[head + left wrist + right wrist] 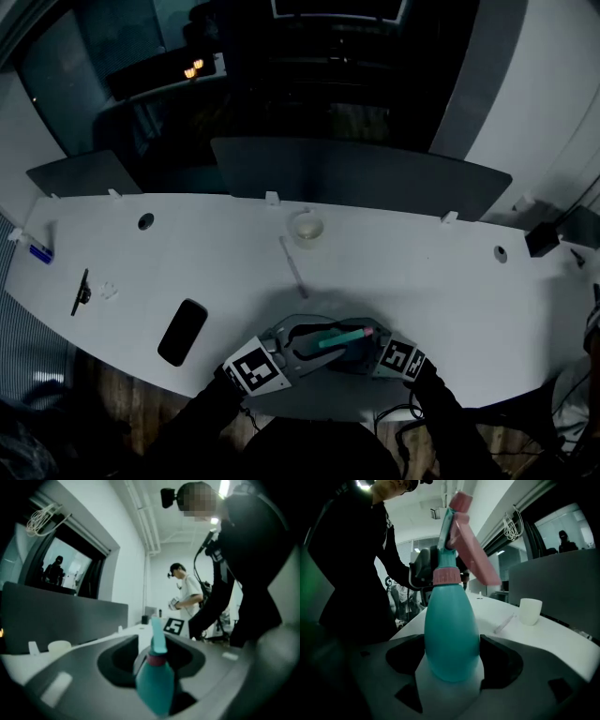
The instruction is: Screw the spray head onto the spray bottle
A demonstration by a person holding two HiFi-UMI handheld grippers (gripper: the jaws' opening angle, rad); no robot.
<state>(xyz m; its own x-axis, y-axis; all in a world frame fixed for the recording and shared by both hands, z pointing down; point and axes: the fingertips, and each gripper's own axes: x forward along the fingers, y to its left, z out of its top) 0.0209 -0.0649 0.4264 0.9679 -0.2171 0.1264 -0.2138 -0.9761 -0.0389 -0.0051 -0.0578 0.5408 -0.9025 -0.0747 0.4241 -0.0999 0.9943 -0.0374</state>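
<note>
A teal spray bottle (337, 338) with a pink spray head (369, 330) is held just above the white table's (441, 291) front edge, between both grippers. In the right gripper view its fat body (451, 630) sits gripped between the jaws of my right gripper (452, 667), and the pink collar (446, 576) and trigger head (471, 555) rise above. My left gripper (312, 345) faces it from the left. In the left gripper view the bottle (154, 681) stands in the gap of that gripper (154, 645), with dark space on both sides.
A white cup (307, 227) and a thin clear tube (292, 265) lie mid-table. A black phone (183, 331) lies front left, with a black tool (81, 291) beyond. Grey partitions (356, 173) line the far edge. Another person (185, 588) stands in the background.
</note>
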